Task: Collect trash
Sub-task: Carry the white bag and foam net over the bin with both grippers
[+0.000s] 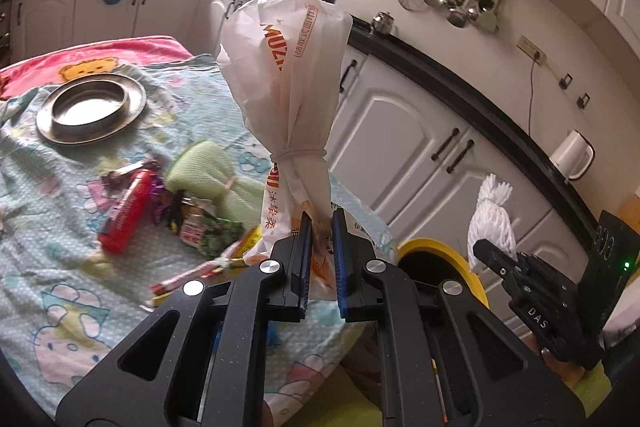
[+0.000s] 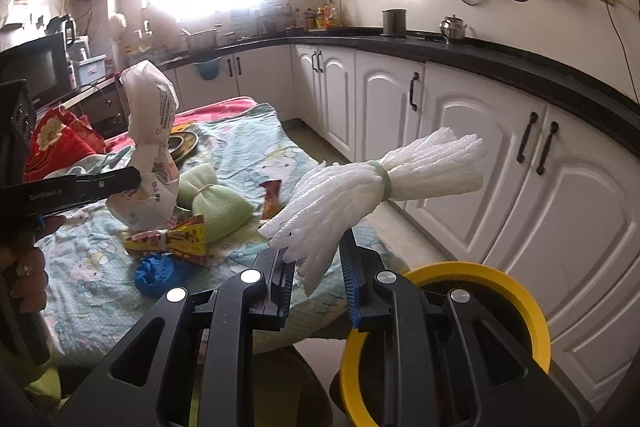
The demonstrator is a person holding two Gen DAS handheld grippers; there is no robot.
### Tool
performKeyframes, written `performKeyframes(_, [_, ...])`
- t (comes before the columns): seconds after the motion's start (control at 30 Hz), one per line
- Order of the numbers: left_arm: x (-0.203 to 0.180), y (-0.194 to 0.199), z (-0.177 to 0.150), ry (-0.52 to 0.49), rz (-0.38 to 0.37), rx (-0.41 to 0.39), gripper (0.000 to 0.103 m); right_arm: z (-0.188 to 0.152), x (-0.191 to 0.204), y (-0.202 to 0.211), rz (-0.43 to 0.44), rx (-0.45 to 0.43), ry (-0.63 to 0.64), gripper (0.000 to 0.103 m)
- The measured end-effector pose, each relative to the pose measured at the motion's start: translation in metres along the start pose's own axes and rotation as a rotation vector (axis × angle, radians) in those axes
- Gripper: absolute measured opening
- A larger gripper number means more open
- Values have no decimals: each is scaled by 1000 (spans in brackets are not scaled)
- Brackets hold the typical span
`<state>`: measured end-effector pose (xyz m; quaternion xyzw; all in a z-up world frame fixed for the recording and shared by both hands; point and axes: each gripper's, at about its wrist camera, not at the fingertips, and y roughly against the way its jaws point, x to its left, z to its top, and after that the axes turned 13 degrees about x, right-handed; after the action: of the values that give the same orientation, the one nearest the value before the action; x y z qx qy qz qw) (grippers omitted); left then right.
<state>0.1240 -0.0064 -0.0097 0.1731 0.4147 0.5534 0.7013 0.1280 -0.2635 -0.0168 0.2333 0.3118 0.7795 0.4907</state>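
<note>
My left gripper [image 1: 321, 227] is shut on a white tied plastic bag [image 1: 288, 67] with orange print, held upright above the table edge; the bag also shows in the right wrist view [image 2: 150, 131]. My right gripper [image 2: 316, 259] is shut on a white foam net bundle [image 2: 384, 179] tied with a green band, held above the yellow-rimmed trash bin [image 2: 532, 311]. The bin [image 1: 440, 251] and the bundle [image 1: 492, 215] also show in the left wrist view. Wrappers [image 1: 200, 223], a red tube [image 1: 126, 213] and a green cloth bundle [image 1: 208, 171] lie on the table.
The table has a cartoon-print cloth [image 1: 60, 267] and a metal plate [image 1: 92, 107]. A blue crumpled item [image 2: 154, 273] lies near the table's front edge. White cabinets [image 2: 480, 155] with a black countertop run along the right.
</note>
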Motion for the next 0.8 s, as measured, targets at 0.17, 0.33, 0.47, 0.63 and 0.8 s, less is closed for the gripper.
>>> performKeyframes(0.17, [-16, -11, -2, -36, -19, 25, 6, -7, -11, 3, -11, 1, -24, 21])
performKeyframes(0.33, [-34, -23, -4, -75, -40, 49, 6, -15, -24, 6, -21, 10, -54, 21])
performKeyframes(0.47, [-47, -33, -7, -105, -55, 61, 6, -22, -35, 7, -33, 16, -80, 21])
performKeyframes(0.63, [-65, -46, -9, -140, -73, 87, 6, -29, -46, 8, -38, 24, -107, 21])
performKeyframes(0.8, [-77, -55, -14, -175, -85, 111, 6, -39, -60, 9, -45, 35, -133, 21])
